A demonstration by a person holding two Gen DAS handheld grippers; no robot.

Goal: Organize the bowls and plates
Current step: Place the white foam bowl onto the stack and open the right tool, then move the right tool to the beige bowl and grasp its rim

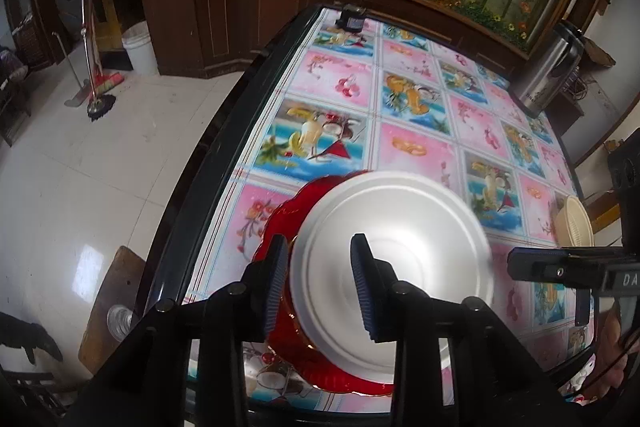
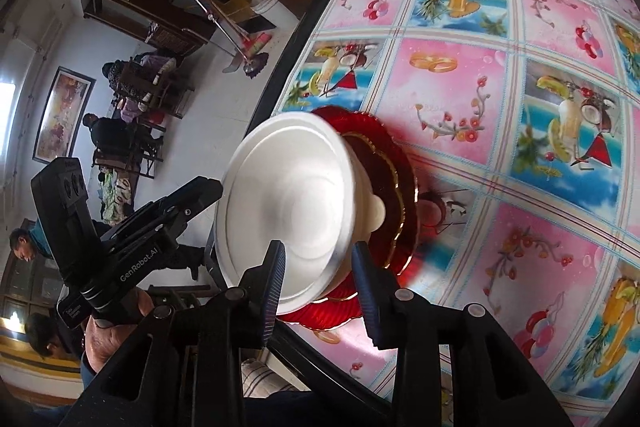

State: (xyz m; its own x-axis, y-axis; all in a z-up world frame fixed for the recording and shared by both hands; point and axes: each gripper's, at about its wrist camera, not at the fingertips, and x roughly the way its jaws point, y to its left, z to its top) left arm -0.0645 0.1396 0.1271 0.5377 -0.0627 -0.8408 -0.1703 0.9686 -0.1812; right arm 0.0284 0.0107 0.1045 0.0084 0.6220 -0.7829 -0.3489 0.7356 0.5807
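White round bowl: smooth, slightly glossy, looks like plastic or foam; rests on the red plate.
Red scalloped plate: translucent, glossy, ribbed, gilt edge.
Printed fruit-pattern tablecloth: shiny plastic sheet under the plate.
Gripper pads: blue, finely ribbed, matt.
Steel kettle: brushed metal, beyond the bowl.

A white bowl is seen over a red plate on the patterned tablecloth, its rim between the right gripper's parted jaws.
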